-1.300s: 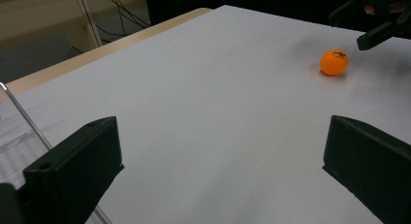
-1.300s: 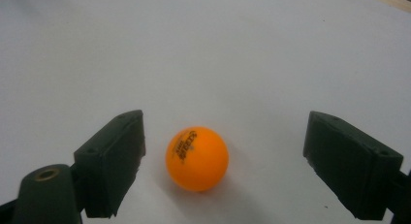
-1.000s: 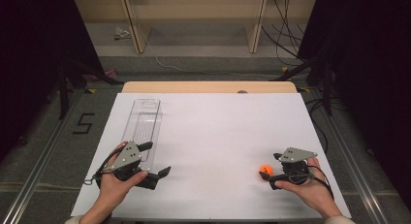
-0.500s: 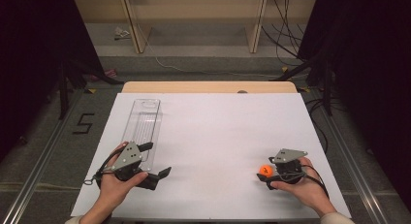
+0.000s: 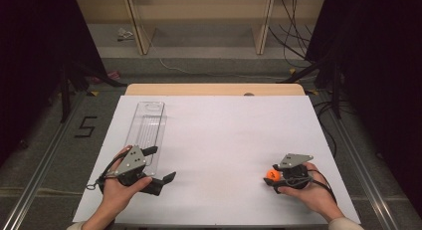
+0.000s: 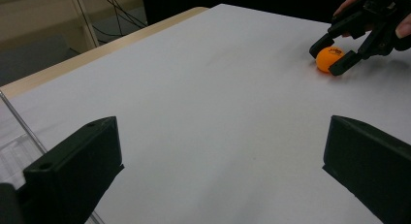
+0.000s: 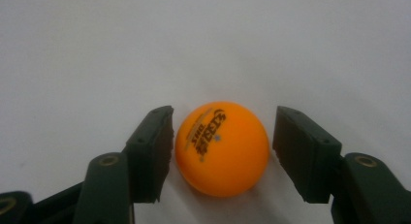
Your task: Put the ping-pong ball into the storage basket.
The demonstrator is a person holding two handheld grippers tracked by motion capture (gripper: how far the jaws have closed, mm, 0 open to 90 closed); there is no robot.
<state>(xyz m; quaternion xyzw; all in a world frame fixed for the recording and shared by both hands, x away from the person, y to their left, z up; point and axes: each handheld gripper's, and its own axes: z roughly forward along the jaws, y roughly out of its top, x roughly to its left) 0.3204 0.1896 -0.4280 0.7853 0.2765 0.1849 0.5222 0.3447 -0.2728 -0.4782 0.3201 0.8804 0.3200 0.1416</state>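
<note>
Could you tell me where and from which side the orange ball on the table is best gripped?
Grip the orange ball across its widest middle, coming in low along the white table, as the right gripper does. It is round and smooth, so an off-centre pinch would likely squirt it out. The jaws have just been closing with the ball between them, a slight gap showing at one side.

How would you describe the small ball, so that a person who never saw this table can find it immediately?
Start at the white table and go to its near right part, where the right gripper lies in a hand. The ball sits on the table between its jaws, which have just been closing. It is the only orange, round thing, with dark print.
</note>
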